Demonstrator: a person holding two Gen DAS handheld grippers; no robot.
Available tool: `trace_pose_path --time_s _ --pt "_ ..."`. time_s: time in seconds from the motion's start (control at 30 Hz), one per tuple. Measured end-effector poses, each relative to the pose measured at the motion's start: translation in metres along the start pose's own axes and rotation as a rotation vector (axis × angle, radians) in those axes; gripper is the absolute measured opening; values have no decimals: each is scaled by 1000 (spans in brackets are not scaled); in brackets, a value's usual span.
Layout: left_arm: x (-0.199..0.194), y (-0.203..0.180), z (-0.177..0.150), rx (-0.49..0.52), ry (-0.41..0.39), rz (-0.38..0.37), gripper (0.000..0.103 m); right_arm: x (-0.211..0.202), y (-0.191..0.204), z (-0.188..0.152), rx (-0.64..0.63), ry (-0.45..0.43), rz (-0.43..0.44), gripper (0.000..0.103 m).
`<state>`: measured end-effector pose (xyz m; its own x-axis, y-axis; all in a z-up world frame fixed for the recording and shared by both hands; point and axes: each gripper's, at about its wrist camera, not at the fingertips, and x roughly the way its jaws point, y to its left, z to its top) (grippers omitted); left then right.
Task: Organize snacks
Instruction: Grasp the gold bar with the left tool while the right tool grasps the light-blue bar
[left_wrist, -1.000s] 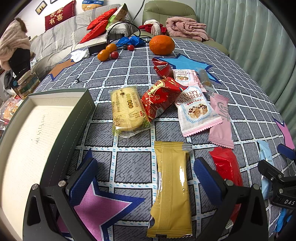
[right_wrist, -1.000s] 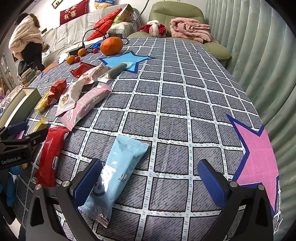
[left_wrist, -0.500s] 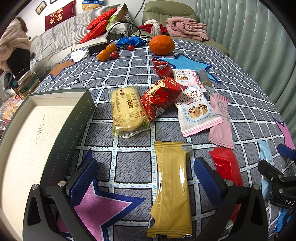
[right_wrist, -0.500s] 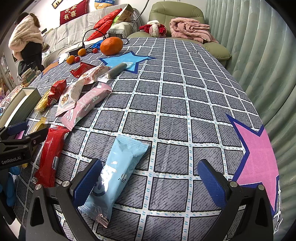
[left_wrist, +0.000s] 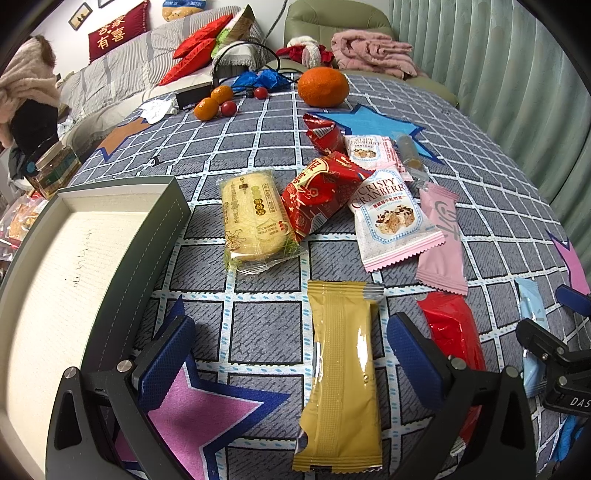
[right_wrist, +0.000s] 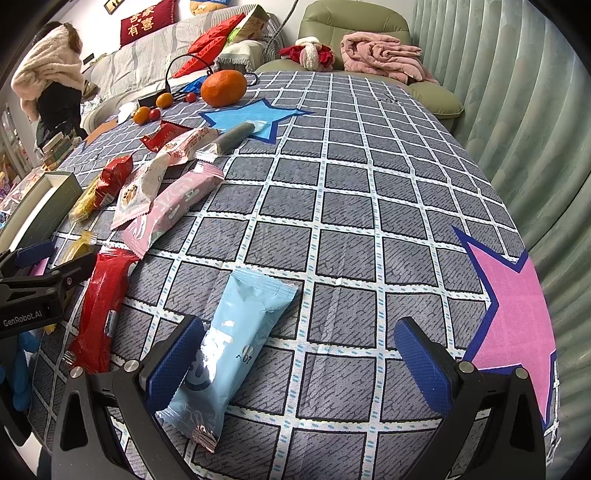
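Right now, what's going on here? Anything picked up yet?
Nothing is held yet. Wrapped snacks lie scattered on the checked tablecloth, and the box at the left has nothing in it. The left hand-held gripper is open with the gold packet between its fingers. The right hand-held gripper is open too, its left finger beside the blue packet. A red packet lies between the two.

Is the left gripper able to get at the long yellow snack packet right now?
Probably yes. The left gripper is open, the yellow packet lies flat between its fingers, and nothing covers it.
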<state>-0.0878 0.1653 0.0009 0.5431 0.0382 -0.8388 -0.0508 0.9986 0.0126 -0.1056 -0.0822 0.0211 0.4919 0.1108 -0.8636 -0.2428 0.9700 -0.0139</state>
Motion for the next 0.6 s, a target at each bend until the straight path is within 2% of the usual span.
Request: trace_pose_path --time_s 0.13,0.23,0.27,0.33,0.37,0.4,0.43,0.47,0.5,0.6 --pt "-1 -12 4 59 91 -38 101 4 3 10 -28 82 15 103" --pt "-5 -20 6 90 117 -64 87 6 6 13 -54 131 24 103" --pt "-7 -21 7 88 125 -81 78 5 8 13 -62 143 25 102" --pt "-13 -26 8 117 124 -87 50 2 10 13 -76 150 33 93" --pt "-16 -28 8 135 124 -81 23 -1 12 13 -84 150 38 83" --pt "-15 -30 8 140 129 -87 23 -5 14 13 -91 143 43 66" --pt "-17 -29 6 133 136 -109 24 -7 15 14 -96 139 46 57" --pt "-20 -28 4 119 134 -137 24 -11 16 14 -97 135 48 37" --pt "-22 -26 2 112 131 -147 24 -12 15 13 -90 134 58 28" --pt "-35 -24 -5 110 106 -160 24 -16 6 10 -12 137 131 26"
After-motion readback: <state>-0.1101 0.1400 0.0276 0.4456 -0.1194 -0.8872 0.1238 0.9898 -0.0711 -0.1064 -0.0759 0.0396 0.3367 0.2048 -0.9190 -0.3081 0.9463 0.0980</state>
